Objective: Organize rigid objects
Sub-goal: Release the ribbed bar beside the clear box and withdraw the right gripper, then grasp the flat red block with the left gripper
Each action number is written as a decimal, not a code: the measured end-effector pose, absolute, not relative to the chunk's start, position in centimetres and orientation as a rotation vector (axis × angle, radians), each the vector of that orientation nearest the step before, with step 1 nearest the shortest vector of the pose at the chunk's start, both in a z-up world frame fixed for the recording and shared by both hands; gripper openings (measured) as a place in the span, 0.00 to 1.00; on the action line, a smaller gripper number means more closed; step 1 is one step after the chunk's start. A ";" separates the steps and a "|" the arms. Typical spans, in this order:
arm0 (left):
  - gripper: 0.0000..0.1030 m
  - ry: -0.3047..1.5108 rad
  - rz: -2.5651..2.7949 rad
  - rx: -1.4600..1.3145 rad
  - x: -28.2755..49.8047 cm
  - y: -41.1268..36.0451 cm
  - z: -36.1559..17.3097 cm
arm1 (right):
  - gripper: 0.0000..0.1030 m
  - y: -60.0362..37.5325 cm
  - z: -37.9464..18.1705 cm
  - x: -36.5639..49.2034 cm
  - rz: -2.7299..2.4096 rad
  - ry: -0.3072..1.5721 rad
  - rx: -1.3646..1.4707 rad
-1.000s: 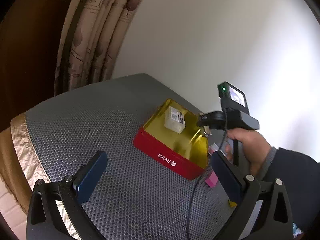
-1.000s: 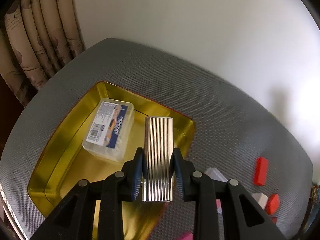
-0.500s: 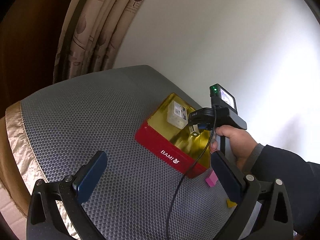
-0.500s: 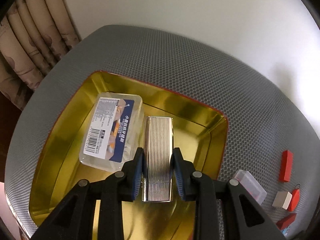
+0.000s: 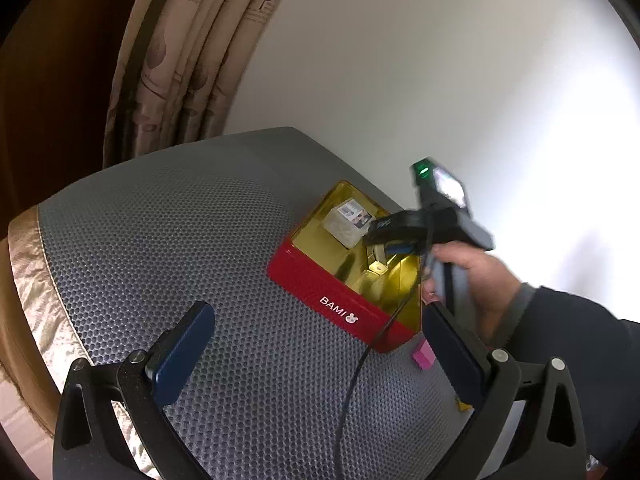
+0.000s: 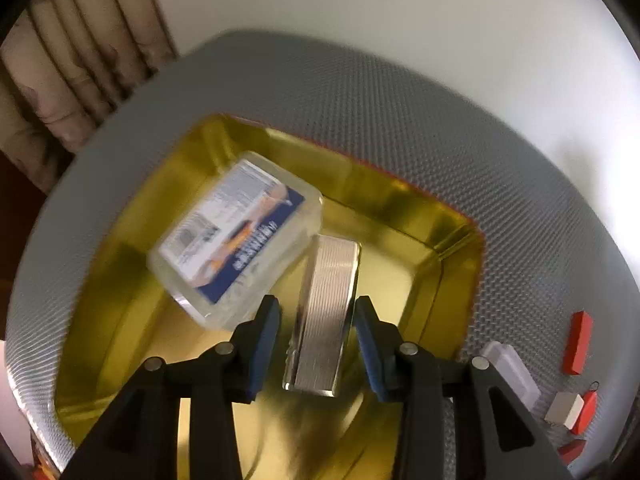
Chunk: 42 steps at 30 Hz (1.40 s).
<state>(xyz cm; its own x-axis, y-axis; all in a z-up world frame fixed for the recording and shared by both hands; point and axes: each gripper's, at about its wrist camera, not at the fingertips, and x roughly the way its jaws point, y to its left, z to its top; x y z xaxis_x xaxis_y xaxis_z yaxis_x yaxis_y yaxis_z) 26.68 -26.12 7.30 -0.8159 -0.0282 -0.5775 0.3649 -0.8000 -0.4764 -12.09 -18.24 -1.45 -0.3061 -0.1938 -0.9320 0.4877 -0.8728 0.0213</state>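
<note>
The red tin [image 5: 344, 300], gold inside and marked BAMI on its front wall, is seen standing on the grey mesh-covered desk [image 5: 168, 240] near the white wall. Inside the tin [image 6: 400, 200], a clear plastic box [image 6: 236, 236] with a blue and white label is seen lying toward the far left corner. Just beside that box, on its right, the ribbed silver case [image 6: 326, 312] is seen tilted on the gold floor.

The right tongs [image 6: 316, 344] are held over the tin, parted a little, with a gap visible on both sides of the silver case. The left tongs [image 5: 320, 356] are held spread wide, with nothing between them, above the desk in front of the tin.

To the right of the tin, well apart from it, a red block [image 6: 577, 342] is seen, with a translucent box [image 6: 510, 368] nearer the tin. A pink block [image 5: 423, 356] lies just beside the tin's front right corner.
</note>
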 end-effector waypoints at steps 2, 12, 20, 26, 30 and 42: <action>1.00 0.858 -2.670 0.832 26.6 -25.7 7.3 | 0.39 -16.5 1.1 -11.2 -2.242 0.321 1.445; 1.00 0.563 -2.863 0.916 24.4 -20.0 7.4 | 0.62 5.1 7.1 -5.4 -2.453 0.007 1.326; 0.99 0.220 -3.021 1.189 18.7 -10.2 4.5 | 0.62 23.8 1.3 2.2 -2.653 -0.354 1.474; 0.99 -0.030 -3.081 1.334 12.0 -4.4 4.6 | 0.62 28.1 -2.7 6.9 -2.677 -0.543 1.437; 0.99 -0.111 -3.074 1.303 5.9 -2.2 6.5 | 0.62 30.2 -3.5 8.7 -2.711 -0.600 1.399; 0.72 0.005 -2.780 1.615 -12.1 2.9 1.5 | 0.62 32.4 -3.4 9.5 -2.663 -0.695 1.333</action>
<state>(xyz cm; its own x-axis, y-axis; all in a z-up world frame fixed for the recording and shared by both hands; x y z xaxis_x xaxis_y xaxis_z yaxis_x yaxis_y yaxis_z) -12.07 2.94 1.46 -0.4932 0.0649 -0.8675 -0.0615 -0.9973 -0.0396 9.50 32.41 -3.42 -0.6172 -0.2707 -0.7387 -0.1246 -0.8934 0.4316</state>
